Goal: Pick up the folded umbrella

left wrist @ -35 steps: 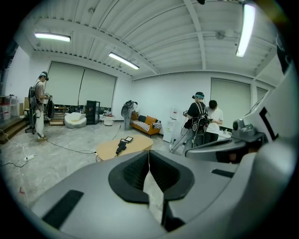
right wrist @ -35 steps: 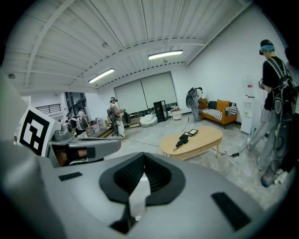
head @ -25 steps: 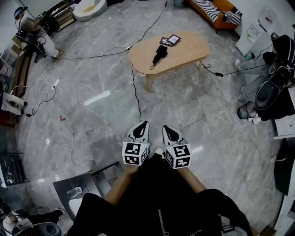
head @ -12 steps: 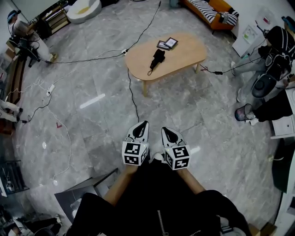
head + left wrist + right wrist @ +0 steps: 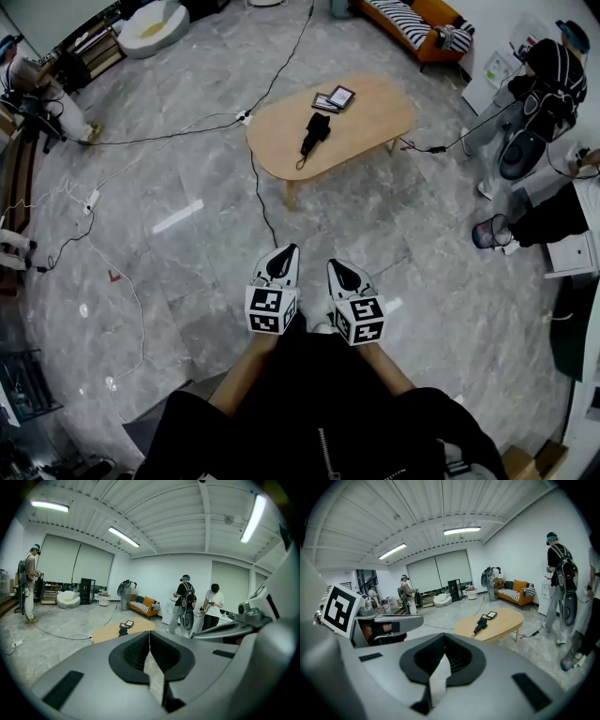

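Note:
The folded black umbrella (image 5: pixel 315 134) lies on a low oval wooden table (image 5: pixel 375 117) far ahead of me. It also shows small in the left gripper view as the umbrella (image 5: pixel 123 631) and in the right gripper view as the umbrella (image 5: pixel 479 624). My left gripper (image 5: pixel 292 250) and right gripper (image 5: pixel 334 263) are side by side close to my body, over the grey floor and well short of the table. Both point toward the table. Each has its jaws together with nothing between them: left gripper (image 5: pixel 149 635), right gripper (image 5: pixel 444 637).
Two small framed items (image 5: pixel 333 98) lie beside the umbrella. A black cable (image 5: pixel 267 202) runs across the marble floor from the table toward me. People stand at the right (image 5: pixel 539 84) and far left (image 5: pixel 28 75). An orange sofa (image 5: pixel 412 23) is behind the table.
The table and umbrella have shifted lower in the head view, nearer to me. Both grippers keep their place in front of my body and stay shut.

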Tool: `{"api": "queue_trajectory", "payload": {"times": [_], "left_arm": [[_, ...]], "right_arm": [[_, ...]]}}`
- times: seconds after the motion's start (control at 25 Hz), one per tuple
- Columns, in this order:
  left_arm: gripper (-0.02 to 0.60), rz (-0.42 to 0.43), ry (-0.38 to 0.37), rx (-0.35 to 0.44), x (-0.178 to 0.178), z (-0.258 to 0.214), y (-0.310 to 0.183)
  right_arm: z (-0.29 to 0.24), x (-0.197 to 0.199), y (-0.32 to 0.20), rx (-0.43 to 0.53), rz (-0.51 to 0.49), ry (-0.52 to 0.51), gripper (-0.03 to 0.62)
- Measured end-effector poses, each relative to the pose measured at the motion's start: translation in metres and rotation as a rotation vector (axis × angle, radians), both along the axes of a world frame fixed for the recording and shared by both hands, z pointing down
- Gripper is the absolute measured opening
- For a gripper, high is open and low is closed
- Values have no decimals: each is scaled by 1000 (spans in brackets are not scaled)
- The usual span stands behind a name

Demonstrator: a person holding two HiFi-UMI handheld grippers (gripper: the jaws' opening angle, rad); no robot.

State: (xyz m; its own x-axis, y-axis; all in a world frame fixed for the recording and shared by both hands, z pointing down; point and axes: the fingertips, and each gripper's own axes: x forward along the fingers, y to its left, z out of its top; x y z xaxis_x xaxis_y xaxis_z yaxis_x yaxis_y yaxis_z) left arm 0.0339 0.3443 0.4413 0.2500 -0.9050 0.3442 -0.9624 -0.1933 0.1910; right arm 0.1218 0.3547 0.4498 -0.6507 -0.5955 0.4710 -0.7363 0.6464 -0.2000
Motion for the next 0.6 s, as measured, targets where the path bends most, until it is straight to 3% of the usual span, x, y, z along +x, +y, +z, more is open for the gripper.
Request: {"api": "queue_trajectory", "payload": {"times": [0.6], "left_arm": [[15, 39, 2, -3, -66, 8, -38]], "right_arm": [[8, -65, -30, -8, 38, 7, 11]]}}
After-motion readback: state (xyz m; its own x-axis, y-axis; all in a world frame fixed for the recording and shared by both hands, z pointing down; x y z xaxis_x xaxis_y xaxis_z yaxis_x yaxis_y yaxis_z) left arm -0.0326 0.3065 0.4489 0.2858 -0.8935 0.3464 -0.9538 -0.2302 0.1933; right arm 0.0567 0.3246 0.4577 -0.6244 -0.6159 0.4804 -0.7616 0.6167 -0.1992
